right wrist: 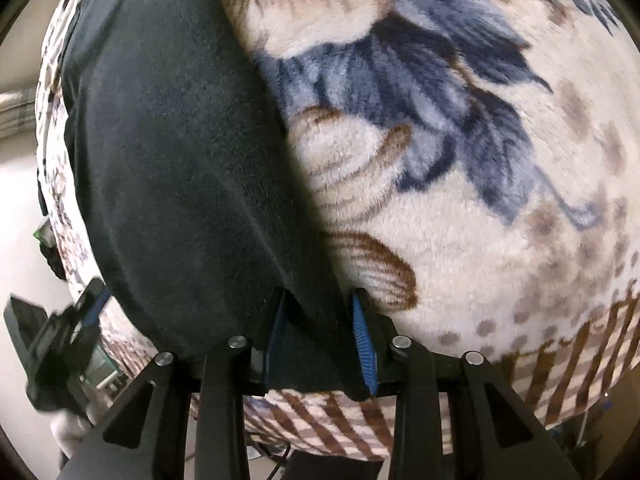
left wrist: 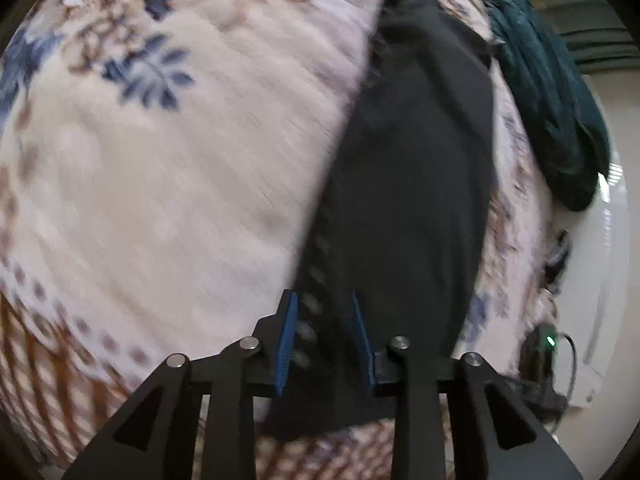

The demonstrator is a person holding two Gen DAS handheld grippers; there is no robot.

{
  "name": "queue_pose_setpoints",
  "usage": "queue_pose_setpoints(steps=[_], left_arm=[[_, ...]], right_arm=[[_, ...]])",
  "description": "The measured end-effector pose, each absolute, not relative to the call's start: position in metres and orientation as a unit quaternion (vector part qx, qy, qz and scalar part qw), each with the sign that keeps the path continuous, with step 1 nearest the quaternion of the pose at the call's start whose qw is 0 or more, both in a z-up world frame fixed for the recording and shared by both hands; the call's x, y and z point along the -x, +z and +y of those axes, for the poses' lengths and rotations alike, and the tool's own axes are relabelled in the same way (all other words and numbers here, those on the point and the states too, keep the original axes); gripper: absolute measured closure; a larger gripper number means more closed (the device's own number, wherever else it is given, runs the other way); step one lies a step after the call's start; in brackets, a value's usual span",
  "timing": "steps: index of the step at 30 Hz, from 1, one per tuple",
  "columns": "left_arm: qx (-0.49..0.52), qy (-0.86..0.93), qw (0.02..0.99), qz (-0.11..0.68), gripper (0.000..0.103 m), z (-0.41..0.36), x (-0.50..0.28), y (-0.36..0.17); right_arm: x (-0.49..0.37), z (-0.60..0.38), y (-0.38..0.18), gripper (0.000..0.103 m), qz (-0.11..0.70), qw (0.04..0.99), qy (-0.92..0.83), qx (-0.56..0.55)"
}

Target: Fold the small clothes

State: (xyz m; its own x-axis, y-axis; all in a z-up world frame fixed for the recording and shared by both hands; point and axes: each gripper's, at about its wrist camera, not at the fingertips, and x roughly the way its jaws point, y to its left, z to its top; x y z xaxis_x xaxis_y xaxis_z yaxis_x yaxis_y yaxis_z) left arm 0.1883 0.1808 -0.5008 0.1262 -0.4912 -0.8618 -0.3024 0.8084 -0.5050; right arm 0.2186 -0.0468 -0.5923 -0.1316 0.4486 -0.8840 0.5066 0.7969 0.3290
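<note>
- Black garment lies stretched along the near edge of a floral fleece blanket.
- Left gripper has its blue pads parted, with the garment's patterned hem between them; whether they pinch it, I cannot tell.
- Right gripper straddles the garment's other end, cloth bunched between its pads; grip unclear.
- Teal cloth sits heaped at the blanket's far right edge.

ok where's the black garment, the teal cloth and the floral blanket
black garment (left wrist: 412, 184): left wrist view, middle of the dark panel
teal cloth (left wrist: 548, 92): left wrist view, centre of the bunched heap
floral blanket (right wrist: 460, 240): right wrist view, bare cream pile right of the garment
</note>
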Motion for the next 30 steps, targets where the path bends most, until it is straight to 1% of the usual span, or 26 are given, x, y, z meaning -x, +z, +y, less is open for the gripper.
queue_pose_setpoints(steps=[3, 5, 6, 7, 9, 13, 14, 19, 23, 24, 25, 26, 27, 28, 29, 30], left_arm=[[0.289, -0.08, 0.672, 0.677, 0.078, 0.156, -0.182, -0.512], [0.277, -0.081, 0.67, 0.684, 0.081, 0.145, -0.18, -0.519], [0.265, -0.082, 0.68, 0.679, 0.085, 0.14, -0.181, -0.518], [0.242, -0.077, 0.696, 0.672, 0.103, 0.137, -0.181, -0.515], [0.224, -0.063, 0.701, 0.675, 0.103, 0.141, -0.179, -0.517], [0.226, -0.028, 0.696, 0.681, 0.103, 0.171, -0.167, -0.528], [0.221, -0.025, 0.697, 0.682, 0.103, 0.173, -0.165, -0.526], [0.212, -0.023, 0.693, 0.688, 0.101, 0.172, -0.164, -0.52], [0.266, -0.026, 0.688, 0.675, 0.101, 0.182, -0.156, -0.511], [0.283, -0.034, 0.687, 0.668, 0.098, 0.184, -0.153, -0.508], [0.307, -0.05, 0.683, 0.661, 0.086, 0.183, -0.15, -0.507], [0.313, -0.056, 0.681, 0.66, 0.08, 0.184, -0.148, -0.508], [0.315, -0.061, 0.679, 0.66, 0.065, 0.18, -0.147, -0.511], [0.313, -0.067, 0.676, 0.664, 0.055, 0.175, -0.146, -0.517], [0.308, -0.069, 0.672, 0.67, 0.055, 0.17, -0.145, -0.525], [0.3, -0.069, 0.667, 0.678, 0.055, 0.164, -0.145, -0.535]], right_arm=[[-0.213, -0.042, -0.594, 0.068, 0.756, 0.57, -0.02, -0.32], [-0.209, -0.037, -0.6, 0.068, 0.76, 0.562, -0.019, -0.325], [-0.205, -0.041, -0.602, 0.068, 0.761, 0.559, -0.018, -0.329], [-0.203, -0.039, -0.603, 0.068, 0.76, 0.558, -0.018, -0.331], [-0.206, -0.023, -0.603, 0.068, 0.759, 0.56, -0.019, -0.333], [-0.205, -0.035, -0.608, 0.068, 0.755, 0.564, -0.017, -0.335], [-0.2, -0.049, -0.607, 0.068, 0.755, 0.565, -0.015, -0.331], [-0.199, -0.034, -0.607, 0.068, 0.754, 0.564, -0.02, -0.336], [-0.2, -0.037, -0.601, 0.068, 0.752, 0.563, -0.016, -0.341], [-0.199, -0.038, -0.599, 0.068, 0.751, 0.565, -0.013, -0.343], [-0.199, -0.039, -0.6, 0.068, 0.749, 0.566, -0.007, -0.344], [-0.198, -0.04, -0.601, 0.068, 0.749, 0.565, -0.004, -0.346], [-0.196, -0.04, -0.601, 0.066, 0.749, 0.563, 0.003, -0.35], [-0.195, -0.042, -0.603, 0.064, 0.749, 0.56, 0.01, -0.354], [-0.193, -0.042, -0.605, 0.059, 0.748, 0.558, 0.016, -0.359], [-0.19, -0.042, -0.608, 0.057, 0.747, 0.556, 0.02, -0.364]])
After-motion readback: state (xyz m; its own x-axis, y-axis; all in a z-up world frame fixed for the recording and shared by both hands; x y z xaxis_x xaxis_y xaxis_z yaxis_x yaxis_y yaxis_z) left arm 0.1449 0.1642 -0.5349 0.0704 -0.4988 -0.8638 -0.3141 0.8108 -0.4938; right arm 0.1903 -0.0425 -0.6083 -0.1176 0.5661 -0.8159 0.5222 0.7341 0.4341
